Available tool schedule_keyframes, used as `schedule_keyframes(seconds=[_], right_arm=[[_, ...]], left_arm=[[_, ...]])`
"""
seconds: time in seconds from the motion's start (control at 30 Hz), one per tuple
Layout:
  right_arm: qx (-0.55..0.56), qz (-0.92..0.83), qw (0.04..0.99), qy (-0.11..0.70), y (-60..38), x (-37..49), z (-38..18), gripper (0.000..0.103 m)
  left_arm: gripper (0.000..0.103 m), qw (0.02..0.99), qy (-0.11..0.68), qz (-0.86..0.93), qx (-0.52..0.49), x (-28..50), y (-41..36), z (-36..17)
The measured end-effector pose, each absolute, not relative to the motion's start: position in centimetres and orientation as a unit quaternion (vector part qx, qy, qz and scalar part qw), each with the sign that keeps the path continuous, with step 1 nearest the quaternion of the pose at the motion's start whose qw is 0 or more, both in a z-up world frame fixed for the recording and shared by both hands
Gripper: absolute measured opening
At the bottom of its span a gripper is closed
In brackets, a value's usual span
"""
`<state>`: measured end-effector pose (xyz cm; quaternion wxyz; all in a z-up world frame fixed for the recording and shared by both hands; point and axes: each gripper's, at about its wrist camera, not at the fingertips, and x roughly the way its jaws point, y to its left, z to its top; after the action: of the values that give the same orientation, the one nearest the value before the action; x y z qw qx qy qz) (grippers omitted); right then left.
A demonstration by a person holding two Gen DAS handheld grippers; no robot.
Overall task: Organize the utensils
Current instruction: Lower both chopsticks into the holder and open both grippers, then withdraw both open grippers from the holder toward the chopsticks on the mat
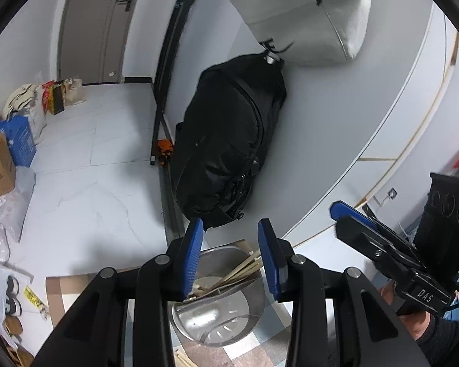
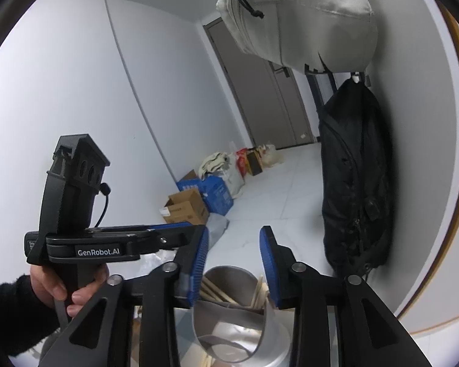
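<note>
A steel utensil holder [image 1: 229, 309] stands below my left gripper [image 1: 231, 260], with several wooden chopsticks [image 1: 244, 267] leaning inside it. The holder has two compartments; the near one shows a slotted bottom. My left gripper is open and empty, held above the holder. My right gripper [image 2: 234, 266] is open and empty too, above the same holder [image 2: 229, 321], where chopsticks [image 2: 217, 290] lean in the far part. Each gripper shows in the other's view: the right [image 1: 382, 238] at the right, the left [image 2: 113, 244] at the left.
The holder stands on a checked tablecloth [image 1: 248, 348]. A black backpack [image 1: 229, 146] and a white bag [image 1: 306, 15] hang on the wall just behind. Cardboard boxes [image 2: 186, 208], a blue box [image 2: 217, 192] and bags lie on the tiled floor.
</note>
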<state>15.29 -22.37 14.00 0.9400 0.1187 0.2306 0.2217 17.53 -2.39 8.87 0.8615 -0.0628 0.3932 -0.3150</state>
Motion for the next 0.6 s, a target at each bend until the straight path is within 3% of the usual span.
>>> schedule_keyframes(seconds=[0.2, 0.37, 0.47, 0.6], right_arm=[[0.125, 0.214, 0.942, 0.224, -22.6, 13.4, 14.6, 0.061], [0.127, 0.213, 0.941, 0.23, -22.1, 11.5, 14.0, 0.072], [0.123, 0.211, 0.941, 0.234, -21.6, 10.3, 13.4, 0.08], [0.12, 0.214, 0.939, 0.241, -20.8, 8.4, 12.2, 0.086]], left_arm=[[0.033, 0.884, 0.376, -0.274, -0.052, 15.7, -0.4, 9.3], [0.056, 0.904, 0.363, -0.221, -0.038, 13.3, 1.5, 9.0], [0.064, 0.91, 0.366, -0.192, -0.037, 11.9, 2.7, 8.2], [0.066, 0.909, 0.384, -0.16, -0.036, 10.4, 4.2, 6.5]])
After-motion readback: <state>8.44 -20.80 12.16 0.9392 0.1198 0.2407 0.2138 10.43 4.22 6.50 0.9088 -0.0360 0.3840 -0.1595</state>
